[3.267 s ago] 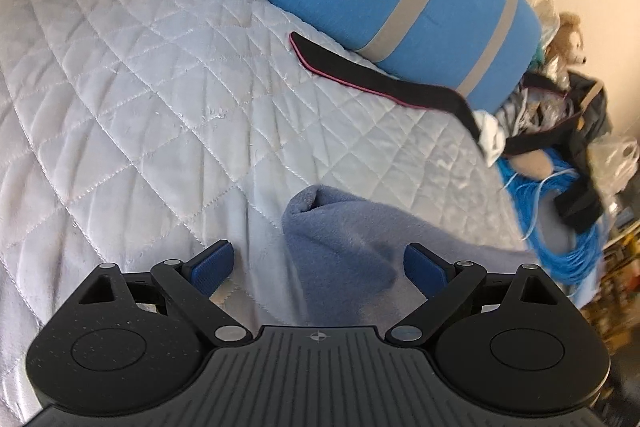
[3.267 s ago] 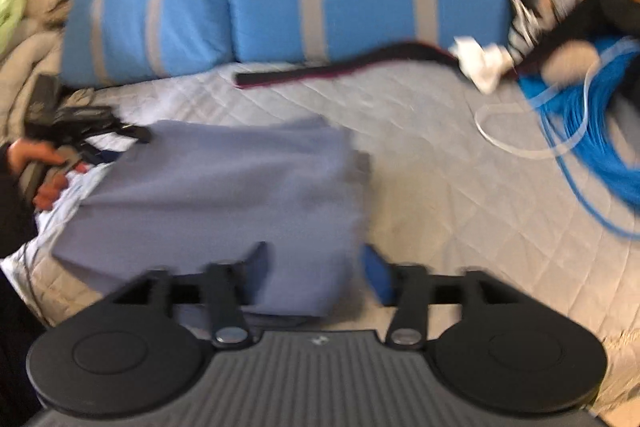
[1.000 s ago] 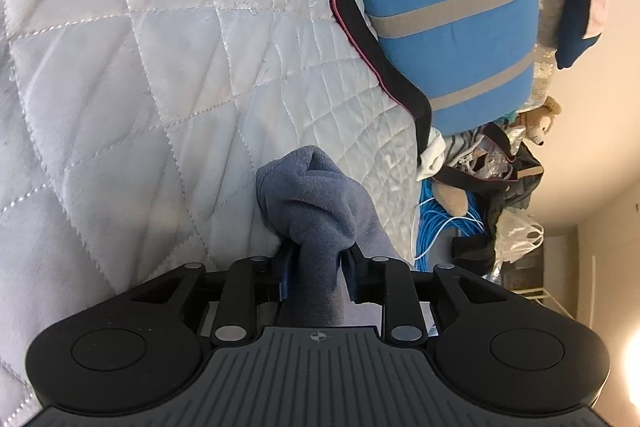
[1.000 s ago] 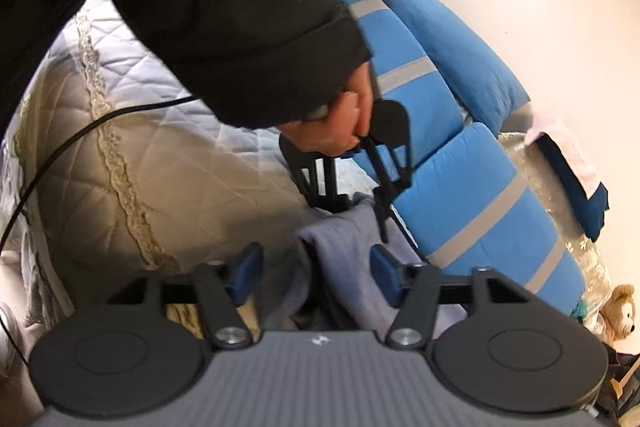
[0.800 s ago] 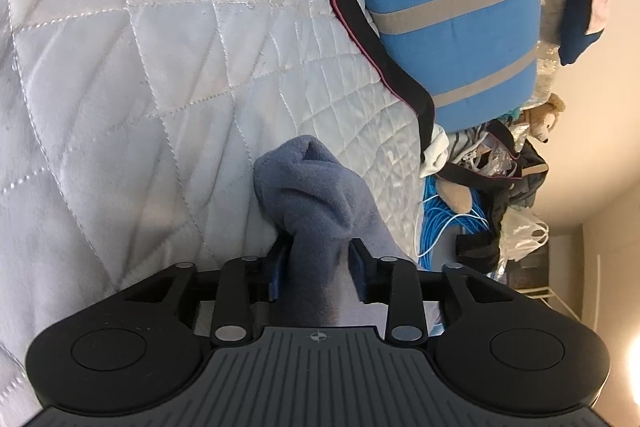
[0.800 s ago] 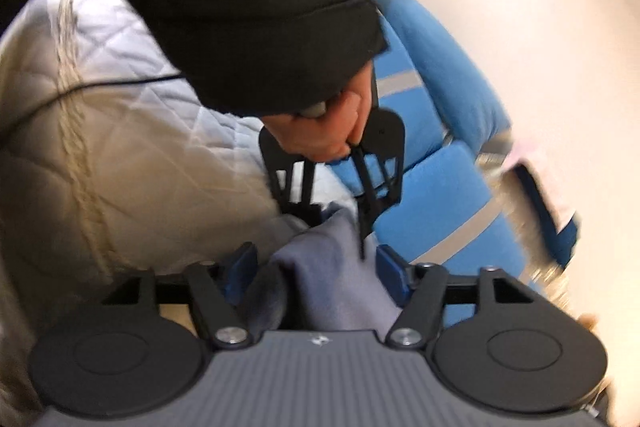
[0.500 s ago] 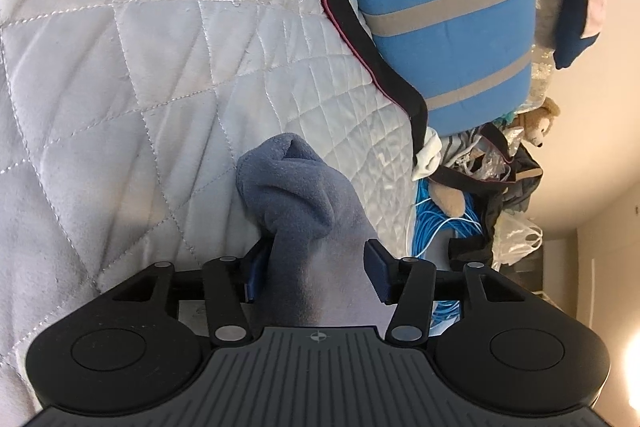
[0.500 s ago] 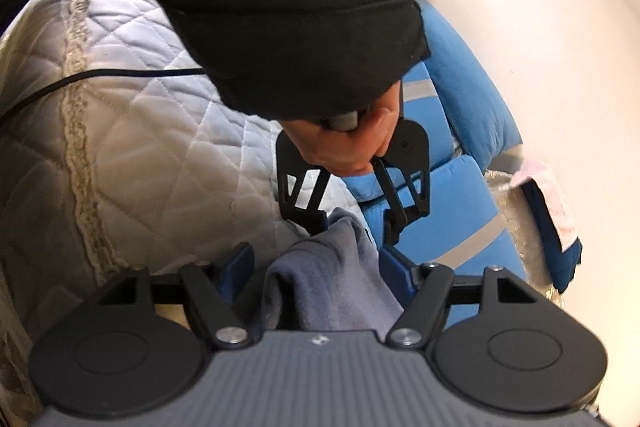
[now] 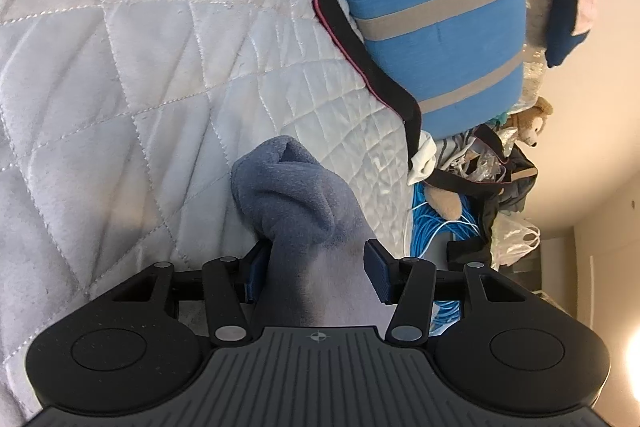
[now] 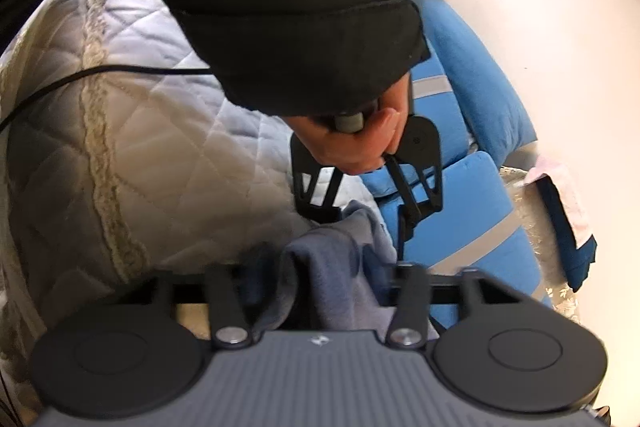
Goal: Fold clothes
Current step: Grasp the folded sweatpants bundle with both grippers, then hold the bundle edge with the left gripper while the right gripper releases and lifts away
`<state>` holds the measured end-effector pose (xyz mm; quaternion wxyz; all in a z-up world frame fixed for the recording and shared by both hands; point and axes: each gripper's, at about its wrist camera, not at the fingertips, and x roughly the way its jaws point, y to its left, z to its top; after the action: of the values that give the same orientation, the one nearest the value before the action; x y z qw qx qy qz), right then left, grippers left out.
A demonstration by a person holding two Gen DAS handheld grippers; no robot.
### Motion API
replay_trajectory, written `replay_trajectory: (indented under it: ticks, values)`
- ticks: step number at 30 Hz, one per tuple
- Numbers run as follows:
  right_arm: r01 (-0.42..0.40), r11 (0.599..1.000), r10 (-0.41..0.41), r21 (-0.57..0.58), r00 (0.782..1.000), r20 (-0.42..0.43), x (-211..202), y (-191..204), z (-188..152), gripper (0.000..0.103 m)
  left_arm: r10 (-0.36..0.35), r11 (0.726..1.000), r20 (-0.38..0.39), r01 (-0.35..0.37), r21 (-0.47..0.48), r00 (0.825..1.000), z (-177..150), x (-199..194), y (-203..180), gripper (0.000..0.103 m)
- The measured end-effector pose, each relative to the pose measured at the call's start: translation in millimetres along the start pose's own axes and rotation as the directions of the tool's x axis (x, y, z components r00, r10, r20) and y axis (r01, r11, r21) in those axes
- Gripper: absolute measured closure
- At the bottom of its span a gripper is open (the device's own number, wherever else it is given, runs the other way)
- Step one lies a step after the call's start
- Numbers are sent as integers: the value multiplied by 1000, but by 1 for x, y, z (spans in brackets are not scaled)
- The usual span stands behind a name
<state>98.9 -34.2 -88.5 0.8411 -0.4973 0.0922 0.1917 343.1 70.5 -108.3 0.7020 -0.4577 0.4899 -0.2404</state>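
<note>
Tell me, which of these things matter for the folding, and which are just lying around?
Part of the job: grey-blue fleece garment; left gripper; right gripper; quilted bedspread.

Just lying about: blue pillows; black strap; blue cable coil; teddy bear.

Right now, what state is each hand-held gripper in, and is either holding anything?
Left hand-held gripper: open, pads apart around the grey-blue fleece garment, not clamping it.
Right hand-held gripper: open, fleece bunched between its fingers, not pinched.
</note>
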Motion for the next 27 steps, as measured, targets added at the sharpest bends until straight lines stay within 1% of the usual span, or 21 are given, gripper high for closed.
replay_trajectory:
  ticks: [1, 2, 3, 4, 5, 14, 22, 27]
  values:
    - [-7, 1000, 7, 18, 1000, 1, -1, -1, -1, 90, 1, 1000, 1, -1, 2, 1000, 0, 0, 0, 59]
    - [-15, 999, 15, 35, 1000, 1, -1, -2, -1, 93, 3, 1000, 1, -3, 4, 1000, 1, 0, 1, 72]
    - [-21, 999, 21, 50, 1000, 1, -2, -4, -1, 94, 4, 1000, 2, -4, 5, 1000, 1, 0, 1, 78]
    - [-26, 998, 26, 58, 1000, 0, -3, -4, -1, 95, 5, 1000, 2, -5, 7, 1000, 2, 0, 1, 82]
    - [-30, 997, 30, 67, 1000, -2, -3, -5, -1, 96, 7, 1000, 3, -7, 9, 1000, 2, 1, 2, 83]
    - [-66, 988, 69, 139, 998, -15, -10, -13, 0, 97, 16, 1000, 7, -16, 19, 1000, 5, 1, 5, 84]
    - [-77, 983, 83, 165, 996, -28, -12, -16, 2, 97, 18, 1000, 7, -18, 7, 1000, 5, 2, 6, 84]
    - [-100, 980, 106, 175, 994, -29, -11, -20, 0, 97, 20, 1000, 9, -20, 8, 1000, 4, 2, 6, 84]
